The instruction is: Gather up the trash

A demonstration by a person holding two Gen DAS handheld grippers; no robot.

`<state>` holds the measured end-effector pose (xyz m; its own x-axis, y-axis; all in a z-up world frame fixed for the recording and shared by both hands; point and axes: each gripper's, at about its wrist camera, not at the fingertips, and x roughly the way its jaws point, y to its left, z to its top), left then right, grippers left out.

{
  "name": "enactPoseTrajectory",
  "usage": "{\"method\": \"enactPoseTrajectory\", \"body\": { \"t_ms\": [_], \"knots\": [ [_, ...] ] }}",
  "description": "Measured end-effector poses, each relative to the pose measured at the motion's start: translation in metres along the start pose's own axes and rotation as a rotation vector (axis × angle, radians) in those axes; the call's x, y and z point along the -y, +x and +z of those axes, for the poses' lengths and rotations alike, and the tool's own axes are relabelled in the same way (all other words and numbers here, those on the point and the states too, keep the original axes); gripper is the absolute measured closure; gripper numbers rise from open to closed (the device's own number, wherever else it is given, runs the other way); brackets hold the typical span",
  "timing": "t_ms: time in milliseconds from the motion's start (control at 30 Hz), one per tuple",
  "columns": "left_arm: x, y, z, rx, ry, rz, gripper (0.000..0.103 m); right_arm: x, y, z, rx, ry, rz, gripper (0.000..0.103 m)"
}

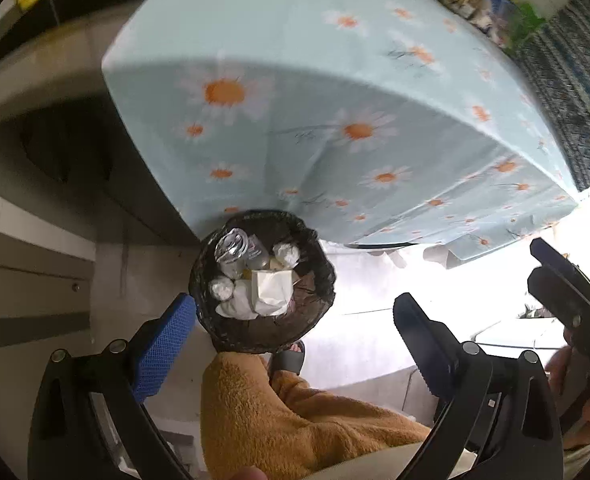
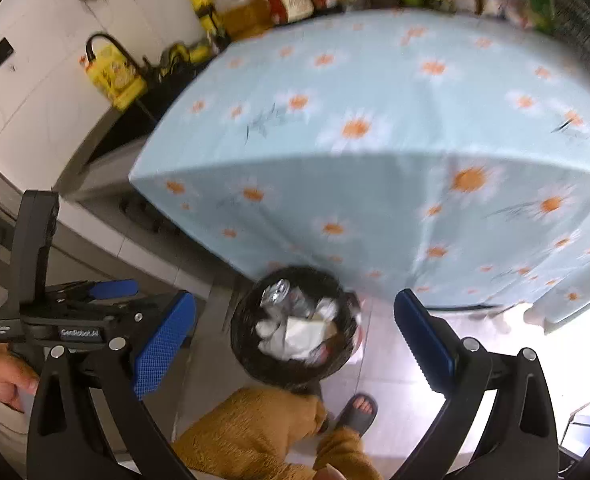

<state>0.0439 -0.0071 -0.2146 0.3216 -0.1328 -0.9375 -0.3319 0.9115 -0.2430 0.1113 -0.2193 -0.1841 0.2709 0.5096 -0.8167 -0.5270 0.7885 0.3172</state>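
Hovering with left gripper [image 1: 295, 344] and right gripper [image 2: 295, 340] both spread wide and empty, above the black-lined trash bin [image 1: 231, 336] holding crumpled tissues [image 1: 271, 292] at lower centre; probably worth rechecking the daisy tablecloth [image 1: 335, 92] above.

tablecloth [image 1: 335, 80]: pale blue, daisies | bin [image 1: 315, 312]: black | pads [image 2: 163, 340]: blue

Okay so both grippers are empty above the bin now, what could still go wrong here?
1. The trash bin looks heaped: crumpled paper and a shiny wrapper sit near the rim, so another drop might spill over.
2. The bin stands right against the hanging tablecloth, so lifting it could snag the cloth.
3. A slippered foot is close beside the bin and might knock it.
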Motion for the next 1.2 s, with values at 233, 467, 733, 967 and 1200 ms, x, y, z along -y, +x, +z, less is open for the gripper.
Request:
{"method": "enactPoseTrajectory", "body": {
  "t_ms": [233,467,733,967,1200],
  "knots": [
    [0.024,-0.049,0.010,0.122,0.021,0.061,0.007,0.000,-0.058,0.012,0.162,0.013,-0.026,0.004],
    [0.052,-0.091,0.017,0.230,0.033,0.053,0.007,0.001,-0.098,0.030,0.259,-0.043,-0.064,0.004],
    [0.076,-0.140,0.029,0.345,0.105,0.091,0.007,0.003,-0.137,0.048,0.325,-0.022,-0.103,0.004],
    [0.090,-0.177,0.043,0.415,0.174,0.082,0.007,-0.012,-0.175,0.069,0.394,-0.010,-0.117,0.004],
    [0.098,-0.204,0.051,0.467,0.185,0.041,0.007,-0.027,-0.194,0.090,0.404,-0.028,-0.095,0.004]
  ]
}}
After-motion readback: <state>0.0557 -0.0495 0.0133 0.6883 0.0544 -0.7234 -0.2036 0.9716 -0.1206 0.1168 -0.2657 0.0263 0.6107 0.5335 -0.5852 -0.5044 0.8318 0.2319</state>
